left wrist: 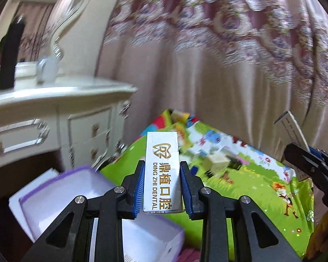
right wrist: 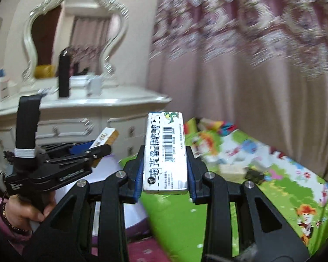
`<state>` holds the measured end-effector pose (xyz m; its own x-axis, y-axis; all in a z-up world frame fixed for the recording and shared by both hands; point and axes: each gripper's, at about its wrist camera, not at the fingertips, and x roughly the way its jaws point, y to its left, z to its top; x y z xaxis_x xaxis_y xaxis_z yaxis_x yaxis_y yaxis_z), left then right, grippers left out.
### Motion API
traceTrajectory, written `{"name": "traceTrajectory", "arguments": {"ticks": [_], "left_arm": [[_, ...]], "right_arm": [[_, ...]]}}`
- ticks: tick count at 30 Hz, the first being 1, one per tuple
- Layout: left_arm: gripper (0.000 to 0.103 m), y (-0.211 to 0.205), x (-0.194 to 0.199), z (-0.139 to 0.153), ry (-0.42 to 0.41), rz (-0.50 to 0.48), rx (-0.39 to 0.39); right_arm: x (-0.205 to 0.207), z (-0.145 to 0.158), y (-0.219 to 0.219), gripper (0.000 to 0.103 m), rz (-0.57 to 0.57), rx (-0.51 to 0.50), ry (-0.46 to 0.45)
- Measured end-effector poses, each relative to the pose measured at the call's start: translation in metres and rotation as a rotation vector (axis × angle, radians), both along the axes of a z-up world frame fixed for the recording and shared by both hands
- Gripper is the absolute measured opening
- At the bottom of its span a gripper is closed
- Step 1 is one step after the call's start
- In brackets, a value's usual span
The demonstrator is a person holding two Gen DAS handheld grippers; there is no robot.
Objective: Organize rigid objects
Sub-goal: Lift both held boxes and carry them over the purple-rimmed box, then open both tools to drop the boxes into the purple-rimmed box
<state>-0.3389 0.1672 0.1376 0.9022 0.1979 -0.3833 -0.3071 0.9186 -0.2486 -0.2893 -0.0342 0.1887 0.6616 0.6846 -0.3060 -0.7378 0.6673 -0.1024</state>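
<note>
Dental box (left wrist: pixel 163 172) sits clamped in the left gripper (left wrist: pixel 161 187) above the purple-rimmed bin (left wrist: pixel 61 187), not yet dropped | barcode box (right wrist: pixel 166 152) clamped in the right gripper (right wrist: pixel 165 172) over the play mat (right wrist: pixel 273 174), more boxes (right wrist: pixel 231 170) still unsorted

small items on play mat (left wrist: pixel 262 170) blurred, purple-edged box (left wrist: pixel 54 187) partly hidden behind tongs
</note>
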Motion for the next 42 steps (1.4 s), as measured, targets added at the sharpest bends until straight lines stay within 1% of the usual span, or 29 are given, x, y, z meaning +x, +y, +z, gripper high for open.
{"name": "traceTrajectory", "arguments": {"ticks": [4, 7, 11, 16, 22, 28, 35, 37, 39, 40, 41, 42], "left_arm": [[0.032, 0.029, -0.011, -0.021, 0.05, 0.073, -0.066], [0.032, 0.045, -0.017, -0.032, 0.076, 0.116, -0.092], [0.032, 0.064, -0.023, -0.046, 0.106, 0.147, -0.143], [0.032, 0.078, -0.025, -0.061, 0.146, 0.174, -0.182], [0.032, 0.097, -0.028, -0.083, 0.201, 0.218, -0.243], [0.032, 0.11, -0.032, -0.099, 0.25, 0.259, -0.277], [0.032, 0.114, -0.031, -0.109, 0.298, 0.3, -0.273], [0.033, 0.115, -0.029, -0.111, 0.324, 0.323, -0.258], [0.049, 0.115, -0.027, -0.113, 0.354, 0.36, -0.238], [0.068, 0.115, -0.027, -0.113, 0.359, 0.372, -0.234], [0.082, 0.116, -0.028, -0.113, 0.358, 0.383, -0.233], [0.085, 0.116, -0.029, -0.112, 0.351, 0.394, -0.233]], "right_arm": [[-0.002, -0.011, 0.03, 0.037, 0.077, -0.064, 0.041], [-0.007, -0.022, 0.05, 0.037, 0.128, -0.118, 0.063], [-0.012, -0.039, 0.078, 0.037, 0.196, -0.208, 0.097], [-0.015, -0.063, 0.107, 0.037, 0.269, -0.305, 0.162], [-0.019, -0.087, 0.13, 0.037, 0.323, -0.406, 0.19], [-0.022, -0.102, 0.143, 0.037, 0.356, -0.46, 0.195], [-0.021, -0.114, 0.151, 0.037, 0.387, -0.468, 0.235], [-0.019, -0.116, 0.153, 0.037, 0.403, -0.457, 0.246], [-0.016, -0.116, 0.153, 0.038, 0.418, -0.427, 0.262], [-0.014, -0.116, 0.153, 0.043, 0.415, -0.413, 0.269], [-0.011, -0.117, 0.151, 0.047, 0.408, -0.398, 0.279], [-0.006, -0.117, 0.148, 0.052, 0.4, -0.381, 0.294]]}}
